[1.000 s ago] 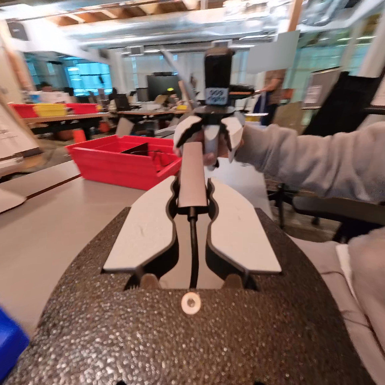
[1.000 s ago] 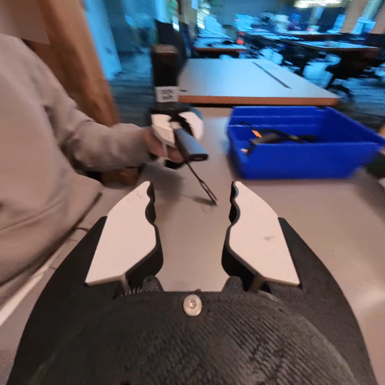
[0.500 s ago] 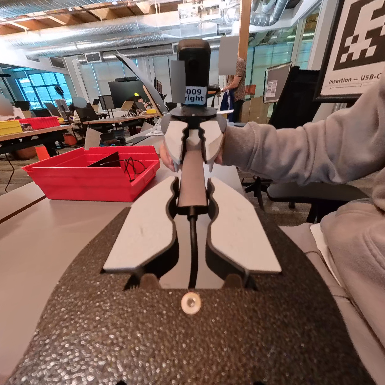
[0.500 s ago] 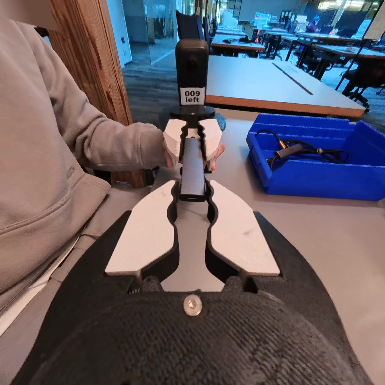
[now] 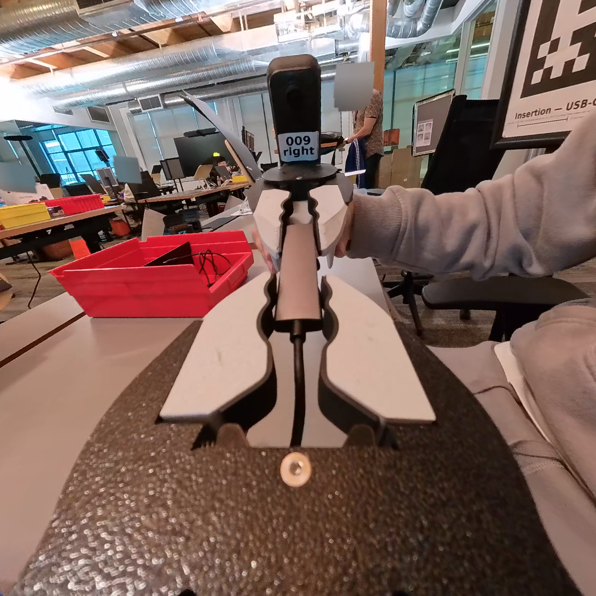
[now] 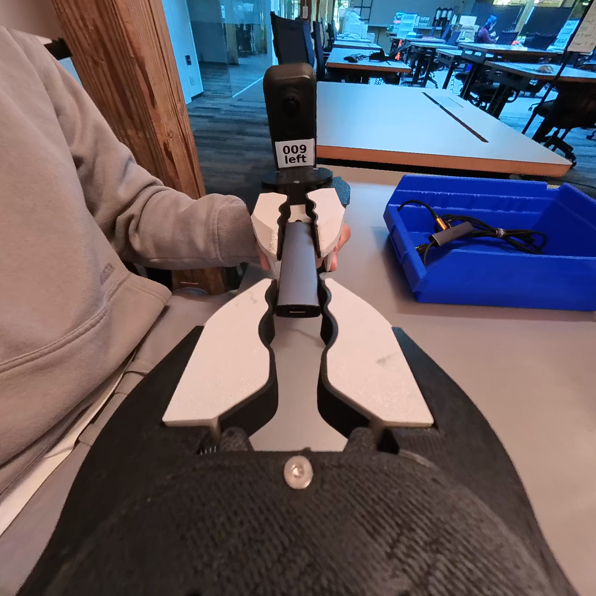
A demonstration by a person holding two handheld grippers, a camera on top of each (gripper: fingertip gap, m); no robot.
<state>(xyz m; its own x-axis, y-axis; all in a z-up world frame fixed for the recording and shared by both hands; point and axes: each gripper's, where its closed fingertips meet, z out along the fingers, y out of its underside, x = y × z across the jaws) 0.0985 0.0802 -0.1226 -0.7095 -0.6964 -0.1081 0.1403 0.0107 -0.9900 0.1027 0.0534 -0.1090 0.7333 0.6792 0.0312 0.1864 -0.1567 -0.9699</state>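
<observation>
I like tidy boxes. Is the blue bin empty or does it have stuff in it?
Not empty. The blue bin holds a tangled black cable with a grey connector.

White tongs (image 5: 298,292), black bodies, grey sleeves (image 5: 451,225)

The adapter (image 5: 299,283) is a slim, flat, grey metal bar with rounded edges. It is held level above the grey table (image 5: 80,371), off the surface, and spans the space between the two grippers.

- Cable end: a black cable (image 5: 298,387) leaves this end through a short black collar. The left gripper (image 5: 298,300) is clamped on this end, one finger on each side face.
- Port end: a small oval socket (image 6: 296,312) shows in the dark end face. The right gripper (image 6: 296,300) is closed on this end, fingers touching both sides.
</observation>
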